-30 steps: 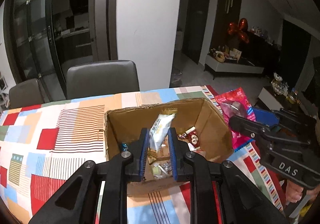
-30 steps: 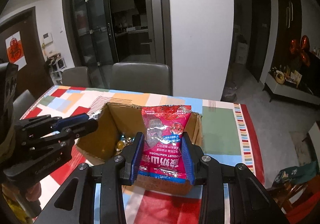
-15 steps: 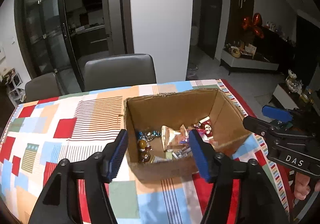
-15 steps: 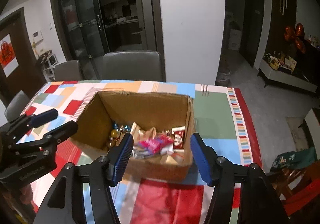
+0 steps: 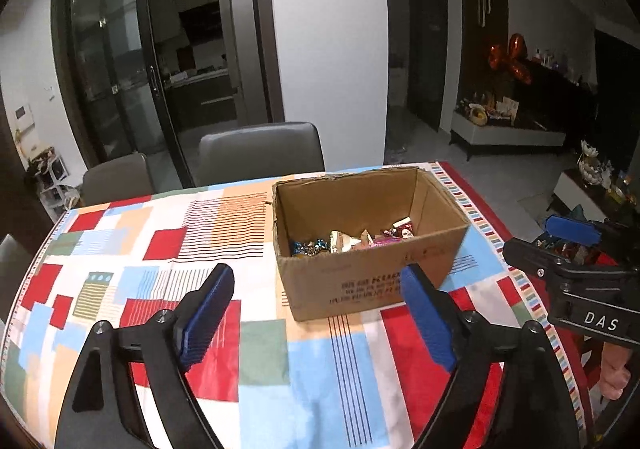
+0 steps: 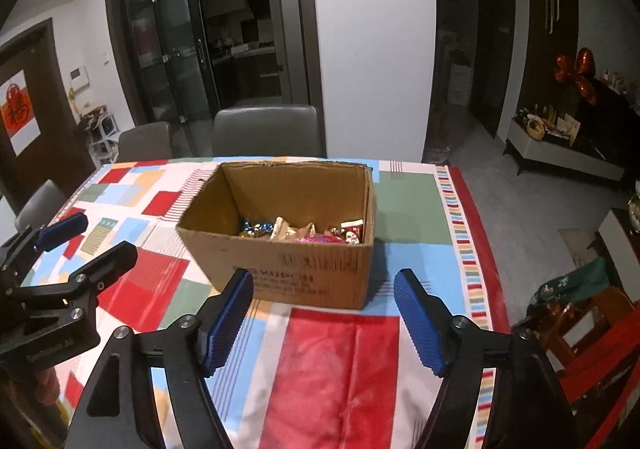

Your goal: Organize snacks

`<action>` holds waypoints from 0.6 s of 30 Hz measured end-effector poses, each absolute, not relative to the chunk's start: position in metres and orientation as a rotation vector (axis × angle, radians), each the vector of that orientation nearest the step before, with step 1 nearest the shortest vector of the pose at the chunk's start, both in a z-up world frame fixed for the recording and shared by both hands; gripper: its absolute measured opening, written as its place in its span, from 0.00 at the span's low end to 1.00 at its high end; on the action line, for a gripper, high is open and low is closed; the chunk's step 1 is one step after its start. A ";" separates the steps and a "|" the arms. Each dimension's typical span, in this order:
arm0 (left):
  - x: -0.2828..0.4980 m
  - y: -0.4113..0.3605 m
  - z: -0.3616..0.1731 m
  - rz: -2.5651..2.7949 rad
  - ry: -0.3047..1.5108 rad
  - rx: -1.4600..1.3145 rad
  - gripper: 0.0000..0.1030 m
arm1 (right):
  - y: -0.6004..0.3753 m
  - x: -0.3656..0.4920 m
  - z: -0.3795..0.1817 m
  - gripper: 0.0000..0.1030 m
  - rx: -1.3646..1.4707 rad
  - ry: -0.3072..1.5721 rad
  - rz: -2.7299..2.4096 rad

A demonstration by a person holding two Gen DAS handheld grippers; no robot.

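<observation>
An open cardboard box (image 5: 372,277) stands on the patchwork tablecloth (image 5: 140,257); it also shows in the right wrist view (image 6: 288,269). Several snacks (image 5: 360,239) lie in its bottom: blue foil sweets, beige packets, a pink packet, a red-and-white pack (image 6: 352,231). My left gripper (image 5: 316,317) is open and empty, held back from the box's near side. My right gripper (image 6: 324,321) is open and empty, also in front of the box. Each gripper shows in the other's view, right (image 5: 576,249) and left (image 6: 80,245).
Grey chairs (image 5: 260,155) stand at the table's far side, with glass doors and a white pillar behind. The table edge runs along the right (image 6: 476,233). A red wooden chair with cloth (image 6: 580,309) stands right of the table.
Both grippers held packets over the box a second ago, then opened and dropped them in. Both have since drawn back and away from the box.
</observation>
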State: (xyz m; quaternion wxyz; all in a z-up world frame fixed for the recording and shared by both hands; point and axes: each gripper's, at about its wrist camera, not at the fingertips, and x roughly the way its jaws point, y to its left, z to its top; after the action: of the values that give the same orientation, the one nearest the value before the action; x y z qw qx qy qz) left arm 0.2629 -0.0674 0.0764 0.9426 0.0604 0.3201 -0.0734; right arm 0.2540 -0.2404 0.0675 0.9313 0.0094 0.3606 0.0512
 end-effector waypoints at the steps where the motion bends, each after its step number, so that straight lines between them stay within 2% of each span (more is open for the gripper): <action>1: 0.256 -0.067 0.077 -0.147 0.645 0.125 0.85 | -0.241 0.246 0.069 0.72 0.023 0.729 0.105; 3: 0.240 -0.065 0.080 -0.143 0.620 0.124 0.87 | -0.241 0.230 0.072 0.77 0.027 0.710 0.100; 10: 0.193 -0.062 0.087 -0.140 0.545 0.116 0.93 | -0.239 0.176 0.078 0.81 0.019 0.617 0.087; 18: 0.146 -0.060 0.090 -0.163 0.480 0.109 0.97 | -0.238 0.131 0.078 0.82 0.028 0.560 0.095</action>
State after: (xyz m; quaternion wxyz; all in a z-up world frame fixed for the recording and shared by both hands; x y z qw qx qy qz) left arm 0.1463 -0.0599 0.0903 0.9666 0.0538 0.2374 -0.0807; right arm 0.1308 -0.2384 0.0781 0.9599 0.0140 0.2760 0.0469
